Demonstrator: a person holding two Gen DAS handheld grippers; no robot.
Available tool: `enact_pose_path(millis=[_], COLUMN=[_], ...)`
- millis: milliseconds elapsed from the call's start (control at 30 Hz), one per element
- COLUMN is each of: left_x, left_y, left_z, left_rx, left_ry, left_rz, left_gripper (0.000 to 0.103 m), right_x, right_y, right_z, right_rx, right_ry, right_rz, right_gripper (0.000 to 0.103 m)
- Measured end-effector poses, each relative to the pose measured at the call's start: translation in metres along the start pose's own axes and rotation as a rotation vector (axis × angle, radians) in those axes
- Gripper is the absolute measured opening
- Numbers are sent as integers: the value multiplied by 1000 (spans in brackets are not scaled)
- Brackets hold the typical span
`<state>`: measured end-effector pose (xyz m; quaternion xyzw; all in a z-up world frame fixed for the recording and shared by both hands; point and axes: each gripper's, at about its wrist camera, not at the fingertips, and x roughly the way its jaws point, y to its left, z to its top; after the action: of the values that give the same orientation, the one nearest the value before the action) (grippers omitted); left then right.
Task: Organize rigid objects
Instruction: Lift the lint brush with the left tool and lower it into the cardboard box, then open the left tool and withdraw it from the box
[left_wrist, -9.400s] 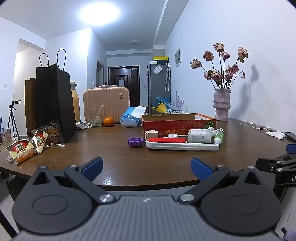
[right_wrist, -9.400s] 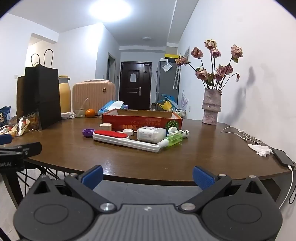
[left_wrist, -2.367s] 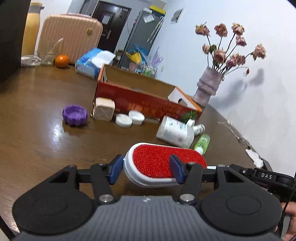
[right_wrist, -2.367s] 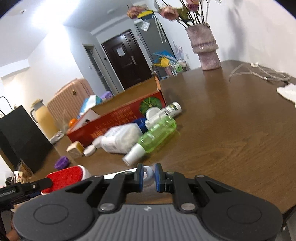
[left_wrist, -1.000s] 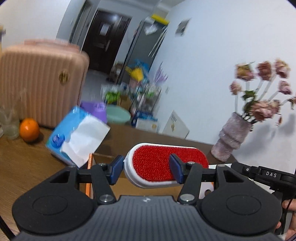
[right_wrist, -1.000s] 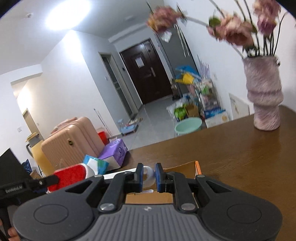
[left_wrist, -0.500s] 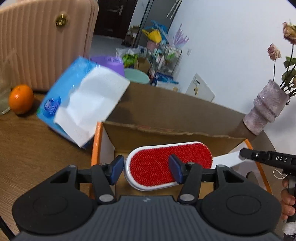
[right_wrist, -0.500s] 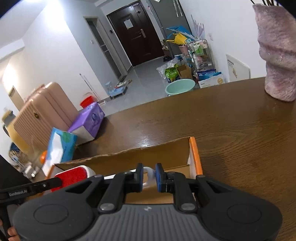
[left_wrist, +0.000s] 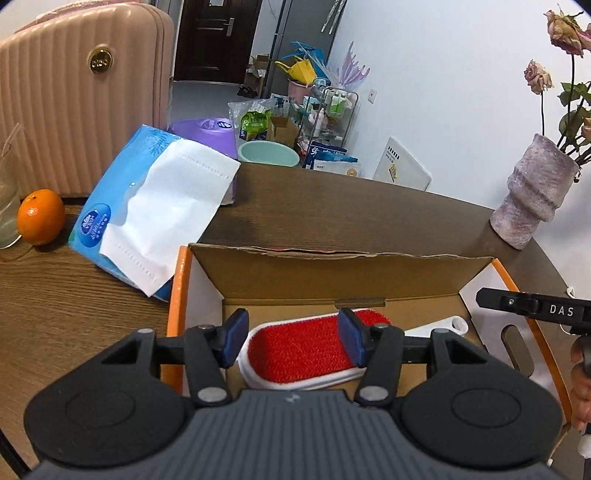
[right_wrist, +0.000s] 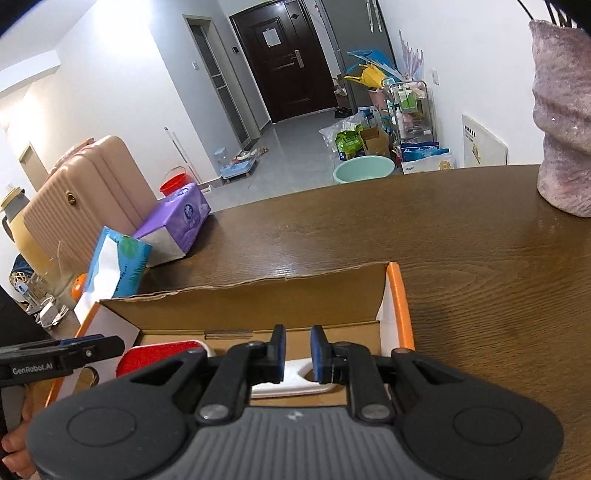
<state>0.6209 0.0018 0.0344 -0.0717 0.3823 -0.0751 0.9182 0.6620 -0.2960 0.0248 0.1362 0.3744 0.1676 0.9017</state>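
Left gripper (left_wrist: 291, 341) parted just wider than red brush head (left_wrist: 306, 347), pads apparently clear of its sides. Right gripper (right_wrist: 297, 352) narrowly parted over white handle end (right_wrist: 295, 376), contact not certain. Lint brush lying low inside cardboard box (left_wrist: 332, 273), toward its near wall. Recommended: spread both fully, lift straight up, avoid dragging brush against box edges.

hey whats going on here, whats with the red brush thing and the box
A person with a gripper in each hand is putting a red lint brush into the cardboard box on the wooden table. The brush lies on the box floor. The left gripper straddles its red head with the fingers spread clear, and the right gripper is slightly open over the white handle. Neither appears to grip it now.
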Motion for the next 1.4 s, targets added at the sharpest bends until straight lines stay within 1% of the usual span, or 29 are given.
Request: enact_pose_path(millis=[100,233,267,367,567,600,667,700,767,833,867,900,933,967,1000,1067,1133,1200,1267,1333,1400], left_x=[-11,-37,-45,-70,-132,-143,-167,-178,-203,-226,-240,-252,-261,-274,-283,-302,-319,-333,-343,-353,-361], left_y=[-4,-13,-15,-22,-34,-36,-41,-42,-46,-48,-49,-49,-50,-50,-49,-49,-48,-46,-42,-37,-31], left_z=[1,0,-1,-4,-17,-20,-29,-32,-42,-52,-59,-65,-72,-80,-88,-106,-129,-158,-186,-218,-249], left_rx=[14,36,41,60,112,121,139,145,157,166,171,171,172,172,172,177,179,176,193,210,206], left_ry=[-8,-32,-39,-64,-147,-163,-202,-220,-263,-308,-335,-361,-383,-412,-436,-474,-504,-523,-536,-546,-552], left_rz=[3,8,8,8,37,43,48,48,52,55,57,60,63,65,67,71,74,67,32,-35,-74], left_gripper=[58,62,62,62,68,69,75,76,82,86,88,90,94,97,98,103,103,103,103,103,103], right_x=[-9,-29,-36,-61,-118,-129,-150,-160,-181,-202,-214,-225,-234,-245,-254,-272,-290,-307,-322,-333,-343], right_y=[2,9,12,22,44,49,58,62,70,76,80,83,86,89,91,96,100,103,107,110,111], right_z=[0,1,0,-1,-13,-17,-24,-28,-35,-45,-51,-57,-64,-71,-78,-93,-112,-135,-158,-184,-215], right_rx=[-8,-30,-36,-59,-134,-151,-184,-201,-233,-256,-267,-279,-290,-303,-313,-325,-325,-323,-335,-349,-361], right_ry=[-4,-10,-14,-37,-99,-112,-134,-147,-176,-204,-221,-237,-254,-275,-293,-329,-359,-388,-410,-436,-482], right_rz=[-7,-18,-17,-18,-35,-36,-46,-52,-68,-76,-78,-78,-78,-80,-80,-77,-71,-68,-66,-68,-64], right_gripper=[16,17,17,22,25,26,32,36,39,45,48,53,56,57,59,64,71,73,77,83,83])
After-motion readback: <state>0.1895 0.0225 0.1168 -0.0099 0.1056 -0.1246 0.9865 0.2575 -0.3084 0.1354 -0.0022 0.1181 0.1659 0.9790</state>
